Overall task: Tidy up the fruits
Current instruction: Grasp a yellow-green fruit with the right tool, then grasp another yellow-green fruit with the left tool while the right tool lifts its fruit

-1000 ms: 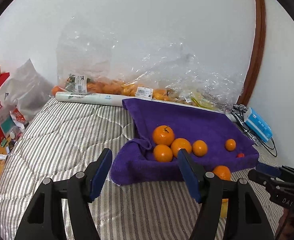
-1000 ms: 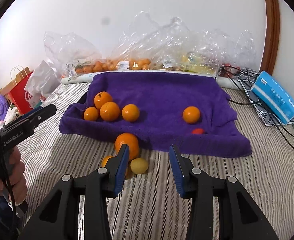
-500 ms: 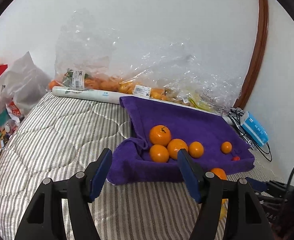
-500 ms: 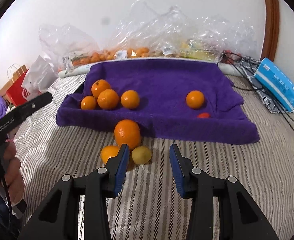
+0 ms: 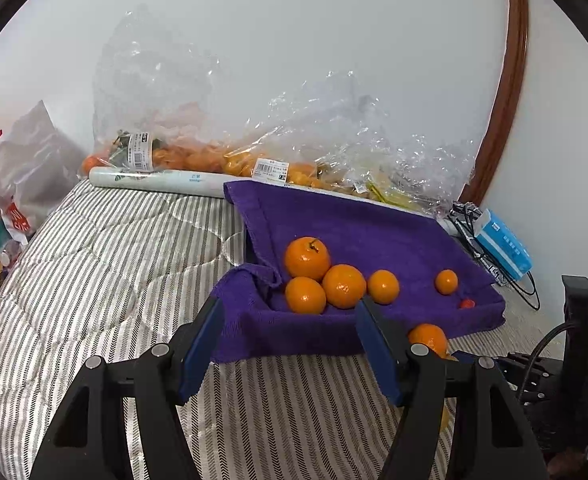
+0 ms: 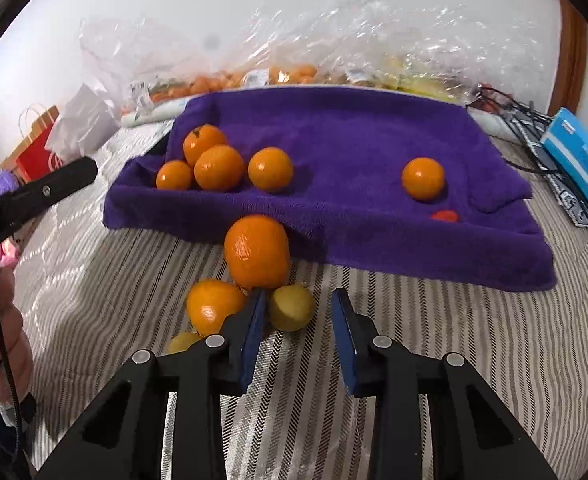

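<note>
Two grippers: right gripper (image 6: pixel 298 312) closing, parted round lemon (image 6: pixel 291 307) beside towel (image 6: pixel 354 152); left gripper (image 5: pixel 289 332) open, empty.

My left camera is looking forward and slightly down along my left gripper (image 5: pixel 289 344) from well back on the striped bed (image 5: pixel 105 280), facing the wall and taking in the purple towel (image 5: pixel 358 232) from its left corner. My right camera is tilting down more steeply and sitting closer, right over the loose fruit in front of the towel (image 6: pixel 358 136). Both are sharing the towel, its oranges and the plastic bags (image 5: pixel 334 148) behind.
</note>
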